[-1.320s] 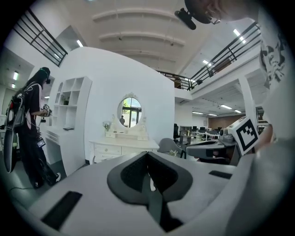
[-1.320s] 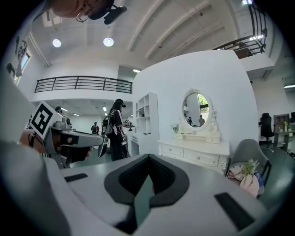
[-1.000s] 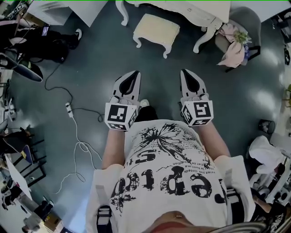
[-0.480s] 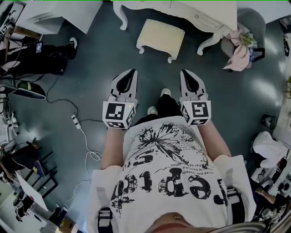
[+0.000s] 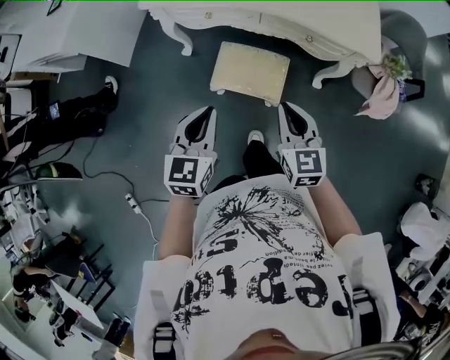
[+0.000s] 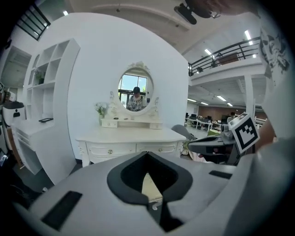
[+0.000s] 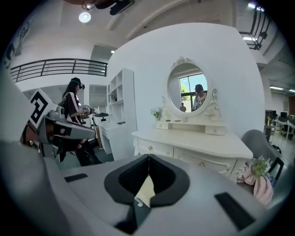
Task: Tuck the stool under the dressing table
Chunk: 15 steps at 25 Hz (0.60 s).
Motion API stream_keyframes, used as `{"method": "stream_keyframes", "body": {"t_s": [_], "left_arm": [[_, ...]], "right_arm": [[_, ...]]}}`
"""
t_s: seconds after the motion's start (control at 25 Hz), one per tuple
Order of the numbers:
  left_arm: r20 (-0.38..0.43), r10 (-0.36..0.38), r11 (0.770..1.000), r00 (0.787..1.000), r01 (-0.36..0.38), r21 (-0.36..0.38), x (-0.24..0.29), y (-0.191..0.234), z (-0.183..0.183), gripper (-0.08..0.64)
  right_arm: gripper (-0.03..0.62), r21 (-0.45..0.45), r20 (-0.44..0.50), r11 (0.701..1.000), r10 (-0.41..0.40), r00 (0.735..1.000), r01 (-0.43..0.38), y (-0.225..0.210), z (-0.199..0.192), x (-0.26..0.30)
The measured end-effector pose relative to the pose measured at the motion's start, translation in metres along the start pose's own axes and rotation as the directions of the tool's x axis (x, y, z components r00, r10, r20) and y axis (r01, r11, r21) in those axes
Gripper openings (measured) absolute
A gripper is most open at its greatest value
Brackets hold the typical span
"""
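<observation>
The stool [image 5: 251, 72], with a cream cushion and white curved legs, stands on the dark floor just in front of the white dressing table [image 5: 281, 21], its far edge at the table's front. My left gripper [image 5: 209, 111] and right gripper [image 5: 283, 107] are held side by side short of the stool's near edge, both shut and empty. In the left gripper view the shut jaws [image 6: 147, 153] frame a slice of the stool [image 6: 150, 186], with the dressing table [image 6: 133, 140] behind. The right gripper view likewise has shut jaws [image 7: 148, 156], the stool [image 7: 146, 191] and the table [image 7: 198, 143].
A grey chair with pink cloth and flowers [image 5: 387, 77] stands right of the table. A white shelf unit [image 5: 70, 35] is at the left. A cable with a power strip [image 5: 130, 200] lies on the floor at left. Another person's feet [image 5: 109, 88] are near the shelf.
I have stepped forward: the stool and dressing table are nearer, and both grippers are now close to the stool's near edge. Both stay shut.
</observation>
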<state>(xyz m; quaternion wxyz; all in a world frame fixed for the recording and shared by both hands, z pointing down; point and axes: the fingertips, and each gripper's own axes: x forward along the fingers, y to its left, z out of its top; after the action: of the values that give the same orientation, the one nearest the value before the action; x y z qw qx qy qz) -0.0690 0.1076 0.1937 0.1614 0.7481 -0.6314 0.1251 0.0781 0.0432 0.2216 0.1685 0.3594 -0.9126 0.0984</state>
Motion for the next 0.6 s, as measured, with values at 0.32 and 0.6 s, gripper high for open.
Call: {"method": "stream_keyframes", "body": {"t_s": [0.32, 0.6], "left_arm": [[-0.060, -0.076, 0.997, 0.995, 0.077, 0.024, 0.114, 0.037, 0.000, 0.020], [-0.185, -0.210, 0.978, 0.960, 0.205, -0.047, 0.189, 0.064, -0.070, 0.020]], "right_arm": [[0.018, -0.016, -0.097, 1.000, 0.024, 0.995, -0.026, -0.045, -0.023, 0.094], [0.018, 0.092, -0.230, 0.988, -0.097, 0.968, 0.121, -0.056, -0.100, 0.148]]}}
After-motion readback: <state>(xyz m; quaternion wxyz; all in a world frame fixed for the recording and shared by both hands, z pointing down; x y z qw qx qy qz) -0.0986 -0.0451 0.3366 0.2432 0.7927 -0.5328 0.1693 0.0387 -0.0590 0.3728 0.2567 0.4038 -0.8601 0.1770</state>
